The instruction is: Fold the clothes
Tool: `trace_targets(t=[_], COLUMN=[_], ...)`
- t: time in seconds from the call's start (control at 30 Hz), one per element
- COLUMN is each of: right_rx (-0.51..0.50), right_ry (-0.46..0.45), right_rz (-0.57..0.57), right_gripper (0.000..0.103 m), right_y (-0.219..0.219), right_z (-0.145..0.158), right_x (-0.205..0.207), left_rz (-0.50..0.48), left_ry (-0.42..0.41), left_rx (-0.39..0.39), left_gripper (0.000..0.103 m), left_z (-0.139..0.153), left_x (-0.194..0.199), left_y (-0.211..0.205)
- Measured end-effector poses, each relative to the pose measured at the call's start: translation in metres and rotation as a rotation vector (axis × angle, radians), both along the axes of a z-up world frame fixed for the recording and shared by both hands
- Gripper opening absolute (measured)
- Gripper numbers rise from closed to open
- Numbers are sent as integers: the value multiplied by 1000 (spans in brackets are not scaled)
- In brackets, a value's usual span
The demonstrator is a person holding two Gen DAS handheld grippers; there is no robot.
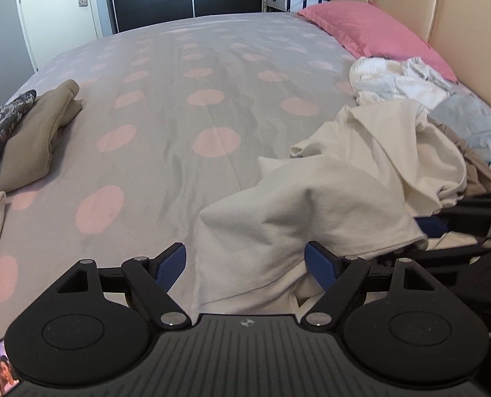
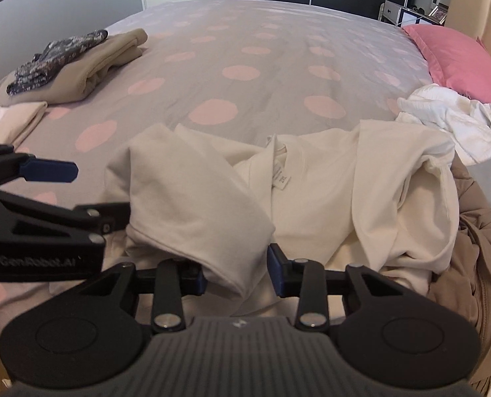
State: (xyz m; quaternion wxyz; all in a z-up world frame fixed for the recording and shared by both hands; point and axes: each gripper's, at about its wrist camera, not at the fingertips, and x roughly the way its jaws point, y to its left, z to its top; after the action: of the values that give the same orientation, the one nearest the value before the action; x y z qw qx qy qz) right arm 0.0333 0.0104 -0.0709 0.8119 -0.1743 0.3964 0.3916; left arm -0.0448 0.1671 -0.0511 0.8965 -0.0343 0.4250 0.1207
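**Both grippers poised over a cream garment on the spotted bed**

Two hand-held grippers are seen low over the near edge of the bed. The left gripper (image 1: 245, 266) is spread wide, a fold of the crumpled cream cotton top (image 1: 328, 198) lying between its blue-padded fingers (image 1: 171, 266) without being pressed by them. The right gripper (image 2: 237, 274) is narrowed to about half its spread, a rounded fold of the same top (image 2: 278, 198) sitting between its jaws; whether the pads actually pinch the cloth cannot be told.

Beyond both grippers the grey bedspread with large pink dots (image 1: 179, 99) is spread out as the widest surface. At its far right end, against a beige padded headboard (image 1: 460, 33), a pink pillow (image 1: 371, 29) is laid. Nearer, to the right of the grippers, a loose heap of white and pale blue laundry (image 1: 407, 82) is piled, touching the cream top, and a tan garment (image 2: 477, 264) is bunched just right of the right gripper. Far to the left, a folded tan fleece garment (image 2: 89, 66) is set down, with a dark patterned folded cloth (image 2: 56, 53) resting on top of it. A folded pale beige piece (image 2: 17, 119) is placed just in front of that stack. Inside the collar of the cream top a small white label (image 2: 282, 178) is visible, straight ahead of the right gripper.
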Motion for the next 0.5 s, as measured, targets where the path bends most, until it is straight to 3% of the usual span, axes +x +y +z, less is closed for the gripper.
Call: trace_targets(t=[0.17, 0.27, 0.37, 0.5], right_rx=[97, 180, 241, 142], right_ry=[12, 15, 8, -16], right_rz=[-59, -87, -131, -241], right_gripper=[45, 46, 48, 51], right_y=[-23, -40, -54, -56], right_z=[13, 25, 35, 31], right_x=[8, 11, 15, 25], left_rz=[4, 25, 21, -70], left_ry=[-10, -65, -116, -120], left_rx=[58, 88, 68, 26], left_gripper=[79, 78, 78, 78], left_z=[9, 24, 42, 51], left_x=[-1, -5, -8, -2], left_y=[-6, -11, -13, -26])
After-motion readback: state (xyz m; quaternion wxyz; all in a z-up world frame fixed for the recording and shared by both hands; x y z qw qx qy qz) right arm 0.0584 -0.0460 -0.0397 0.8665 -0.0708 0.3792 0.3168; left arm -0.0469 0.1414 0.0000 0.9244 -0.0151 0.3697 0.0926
